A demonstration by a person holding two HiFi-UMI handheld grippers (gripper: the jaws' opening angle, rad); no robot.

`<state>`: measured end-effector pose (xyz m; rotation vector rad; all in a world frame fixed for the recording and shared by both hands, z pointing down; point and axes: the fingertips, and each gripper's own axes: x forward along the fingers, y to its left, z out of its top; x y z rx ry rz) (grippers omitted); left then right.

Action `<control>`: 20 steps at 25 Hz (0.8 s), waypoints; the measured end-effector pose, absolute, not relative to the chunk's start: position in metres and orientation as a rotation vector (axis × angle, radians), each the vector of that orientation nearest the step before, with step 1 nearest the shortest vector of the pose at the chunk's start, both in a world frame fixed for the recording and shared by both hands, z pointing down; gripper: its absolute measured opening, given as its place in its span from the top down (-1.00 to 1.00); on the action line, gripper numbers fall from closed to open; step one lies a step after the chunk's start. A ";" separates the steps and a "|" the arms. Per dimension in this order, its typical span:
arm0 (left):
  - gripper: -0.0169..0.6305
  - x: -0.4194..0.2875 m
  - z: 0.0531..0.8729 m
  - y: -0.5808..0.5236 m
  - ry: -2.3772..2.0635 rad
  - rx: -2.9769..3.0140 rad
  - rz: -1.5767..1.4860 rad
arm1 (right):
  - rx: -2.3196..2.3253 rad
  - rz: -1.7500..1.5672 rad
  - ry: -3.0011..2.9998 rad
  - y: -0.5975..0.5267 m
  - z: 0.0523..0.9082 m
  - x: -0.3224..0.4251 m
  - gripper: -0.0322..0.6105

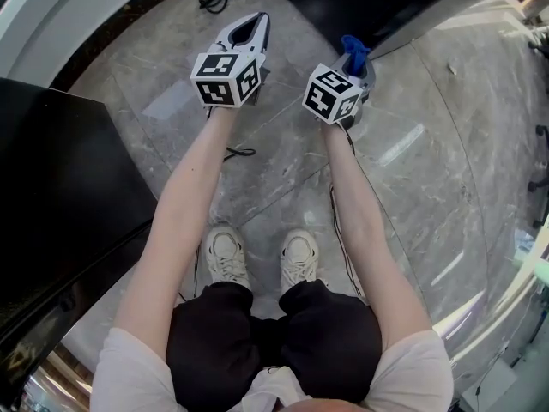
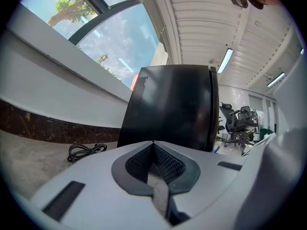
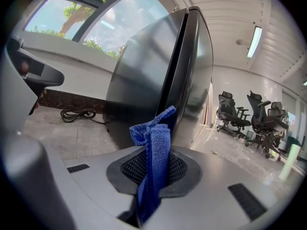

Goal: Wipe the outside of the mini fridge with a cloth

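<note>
Standing on a grey marble-look floor [image 1: 292,174], with the black mini fridge [image 3: 153,71] upright on it just ahead of both grippers. Right gripper [image 1: 355,63] is clamped on the blue cloth [image 3: 156,147], which pokes up near the fridge's door edge. Left gripper [image 2: 153,152] has its jaws pressed together, nothing in them. Black cable [image 2: 86,151] lies by the wall, with office chairs [image 3: 249,114] further back and big windows [image 2: 110,37].

Glossy mini fridge [image 3: 144,75], napped cloth [image 3: 154,152]
</note>
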<state>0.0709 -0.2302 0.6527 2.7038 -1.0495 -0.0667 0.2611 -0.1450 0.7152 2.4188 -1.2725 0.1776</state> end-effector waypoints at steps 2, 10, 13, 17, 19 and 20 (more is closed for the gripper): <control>0.93 0.073 0.647 -0.228 -1.043 2.714 -0.072 | 2.413 0.171 -1.259 -0.139 0.714 0.264 0.71; 0.93 0.061 0.630 -0.220 -1.050 2.697 -0.145 | 2.434 0.226 -1.204 -0.120 0.716 0.278 0.71; 0.93 0.055 0.627 -0.219 -1.062 2.698 -0.145 | 2.411 0.214 -1.205 -0.117 0.716 0.277 0.71; 0.93 0.052 0.624 -0.218 -1.078 2.692 -0.152 | 2.397 0.210 -1.264 -0.115 0.711 0.268 0.71; 0.93 0.052 0.621 -0.217 -1.089 2.695 -0.157 | 2.427 0.225 -1.320 -0.116 0.700 0.262 0.71; 0.93 0.052 0.618 -0.216 -1.096 2.697 -0.164 | 2.454 0.236 -1.352 -0.117 0.691 0.259 0.71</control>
